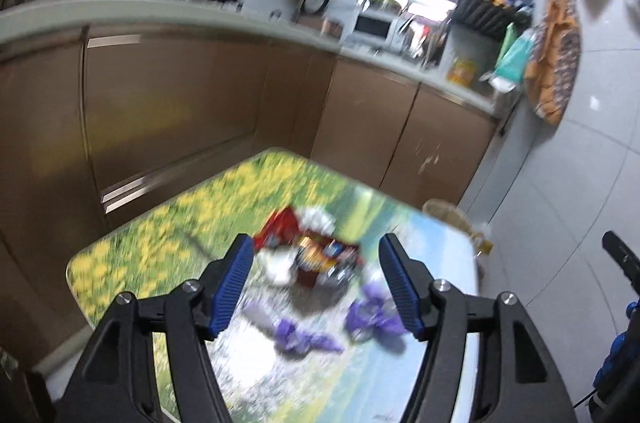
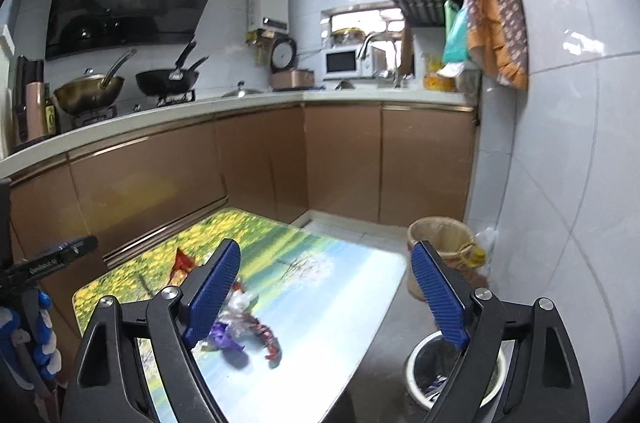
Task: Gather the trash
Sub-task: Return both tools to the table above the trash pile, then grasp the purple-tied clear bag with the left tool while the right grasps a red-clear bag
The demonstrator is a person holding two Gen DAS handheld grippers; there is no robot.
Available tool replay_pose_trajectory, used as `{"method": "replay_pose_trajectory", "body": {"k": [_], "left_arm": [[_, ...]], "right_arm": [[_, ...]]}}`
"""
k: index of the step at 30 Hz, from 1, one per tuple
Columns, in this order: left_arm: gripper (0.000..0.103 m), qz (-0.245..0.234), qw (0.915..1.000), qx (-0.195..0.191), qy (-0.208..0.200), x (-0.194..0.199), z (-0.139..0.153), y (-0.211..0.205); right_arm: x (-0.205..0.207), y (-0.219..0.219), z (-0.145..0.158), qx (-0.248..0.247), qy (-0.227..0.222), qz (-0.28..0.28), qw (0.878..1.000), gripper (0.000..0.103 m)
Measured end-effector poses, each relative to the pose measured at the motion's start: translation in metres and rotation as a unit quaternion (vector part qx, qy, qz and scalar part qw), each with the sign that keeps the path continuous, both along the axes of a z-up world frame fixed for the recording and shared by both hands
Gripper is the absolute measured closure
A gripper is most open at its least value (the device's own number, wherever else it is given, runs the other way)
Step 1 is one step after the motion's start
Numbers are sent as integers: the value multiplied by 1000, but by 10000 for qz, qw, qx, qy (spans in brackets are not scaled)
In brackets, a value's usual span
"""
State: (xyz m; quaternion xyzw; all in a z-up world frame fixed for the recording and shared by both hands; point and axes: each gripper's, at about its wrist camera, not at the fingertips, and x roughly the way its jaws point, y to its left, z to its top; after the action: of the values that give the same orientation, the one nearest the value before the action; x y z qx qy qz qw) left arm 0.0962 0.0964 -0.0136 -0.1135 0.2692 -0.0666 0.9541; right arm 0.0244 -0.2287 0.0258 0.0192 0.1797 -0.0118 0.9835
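The left gripper (image 1: 316, 281) hangs over the pile of wrappers (image 1: 316, 271) on the landscape-printed table (image 1: 132, 255), so the step in hand looks like picking a piece. Best to settle on one loose item, likely a purple wrapper (image 1: 372, 315) nearest the fingers, and come down squarely before closing. Its blue pads (image 1: 234, 283) stand apart, nothing between them. The right gripper (image 2: 326, 297) is spread wide and empty, above the gap between table and white bin (image 2: 416, 371). A tan basket (image 2: 438, 227) stands beyond.
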Motion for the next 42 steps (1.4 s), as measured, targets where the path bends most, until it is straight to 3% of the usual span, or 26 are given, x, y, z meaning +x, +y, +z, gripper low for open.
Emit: {"method": "replay_pose_trajectory", "body": {"k": [2, 10, 14, 20, 27, 30, 34, 42], "left_arm": [[40, 11, 9995, -12, 326, 6, -21, 4], [40, -189, 9863, -196, 1625, 40, -103, -1], [41, -202, 9797, -273, 1974, 56, -125, -9], [43, -214, 9760, -221, 2158, 72, -143, -13], [67, -275, 9739, -70, 2251, 81, -151, -20], [77, -330, 9742, -43, 2230, 82, -152, -22], [78, -359, 9757, 34, 2160, 80, -150, -25], [79, -349, 9811, 56, 1904, 59, -133, -20]], "right_arm": [[10, -1, -10, 39, 183, 90, 9998, 18], [75, 3, -79, 520, 1263, 697, 9882, 53], [107, 18, -118, 474, 1820, 981, 9772, 58], [143, 41, -168, 219, 2500, 1408, 9577, 64], [159, 54, -197, 17, 2785, 1633, 9465, 77], [159, 53, -202, 21, 2852, 1617, 9447, 81], [154, 48, -203, 31, 2882, 1598, 9441, 87], [135, 45, -185, 48, 2709, 1490, 9510, 88]]}}
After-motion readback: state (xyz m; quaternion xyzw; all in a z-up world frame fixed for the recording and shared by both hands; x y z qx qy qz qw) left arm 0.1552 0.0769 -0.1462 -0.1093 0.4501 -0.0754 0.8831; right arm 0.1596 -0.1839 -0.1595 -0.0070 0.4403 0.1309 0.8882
